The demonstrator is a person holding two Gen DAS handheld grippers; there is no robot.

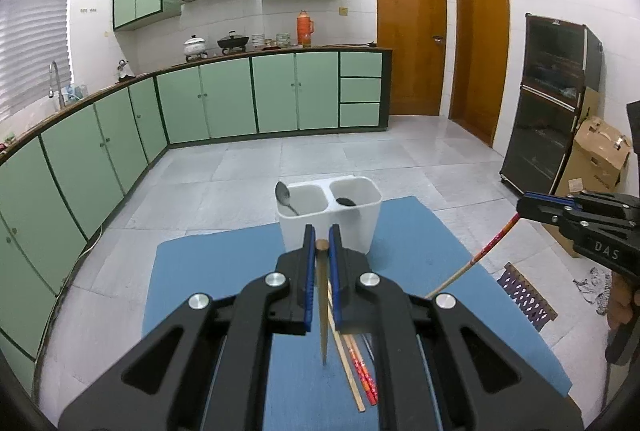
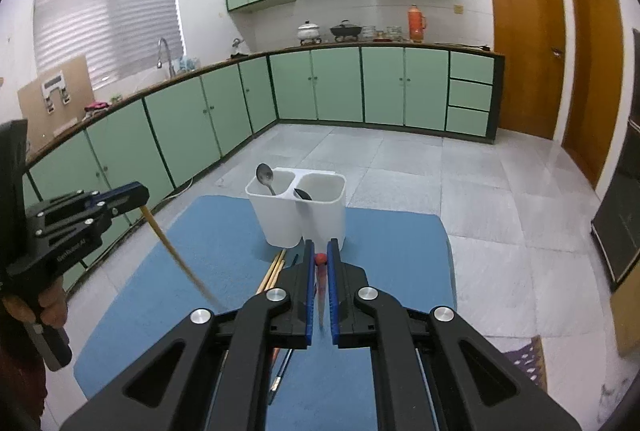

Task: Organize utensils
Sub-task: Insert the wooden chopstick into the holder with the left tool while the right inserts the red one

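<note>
Green cabinets (image 1: 276,97) lined the kitchen walls, and a blue mat (image 1: 416,231) covered the tabletop out on the tiled floor (image 1: 248,167). Over that mat the left gripper (image 1: 322,237) was clamped on a plain wooden chopstick (image 1: 323,311), its butt end showing between the blue pads and its tip hanging down toward the mat. The right gripper (image 2: 321,251) was likewise closed on a red-patterned chopstick (image 2: 321,295), held above the mat with its red end up between the pads; from the left wrist view this stick slanted down from the gripper toward the mat. Beneath both grippers several loose chopsticks (image 1: 360,371), wooden and red, lay together on the mat. Just beyond them stood a white two-compartment utensil holder (image 2: 298,209). A metal spoon (image 2: 266,177) leaned in its left compartment, bowl up over the rim, and a dark spoon (image 2: 303,194) sat in the right one.
</note>
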